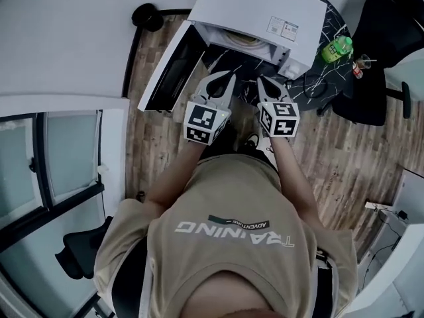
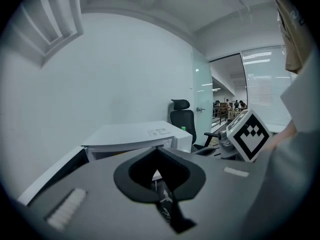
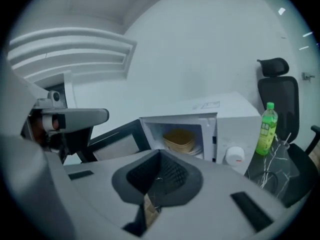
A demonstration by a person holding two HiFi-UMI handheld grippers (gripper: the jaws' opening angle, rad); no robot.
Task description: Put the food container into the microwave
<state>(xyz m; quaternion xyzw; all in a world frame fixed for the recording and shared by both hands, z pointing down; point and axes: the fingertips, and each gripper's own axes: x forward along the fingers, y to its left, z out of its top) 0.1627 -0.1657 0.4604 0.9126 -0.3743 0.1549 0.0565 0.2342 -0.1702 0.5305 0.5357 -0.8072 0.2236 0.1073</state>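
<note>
A white microwave point(image 1: 258, 18) stands on a dark marbled table point(image 1: 318, 85), its door point(image 1: 169, 71) swung open to the left. Inside the cavity sits a tan food container point(image 3: 180, 140), whose rim also shows in the head view point(image 1: 244, 40). My left gripper point(image 1: 224, 83) and right gripper point(image 1: 267, 86) hover side by side just in front of the open cavity. Both are shut with nothing between their jaws. In its own view the left gripper point(image 2: 159, 150) points at the microwave point(image 2: 135, 136). The right gripper point(image 3: 160, 154) points at the cavity.
A green bottle point(image 1: 338, 47) stands on the table right of the microwave, and shows again beside the control knob point(image 3: 266, 129). A black office chair point(image 1: 384, 52) is behind the table at the right. The floor is wood planks, with white walls at the left.
</note>
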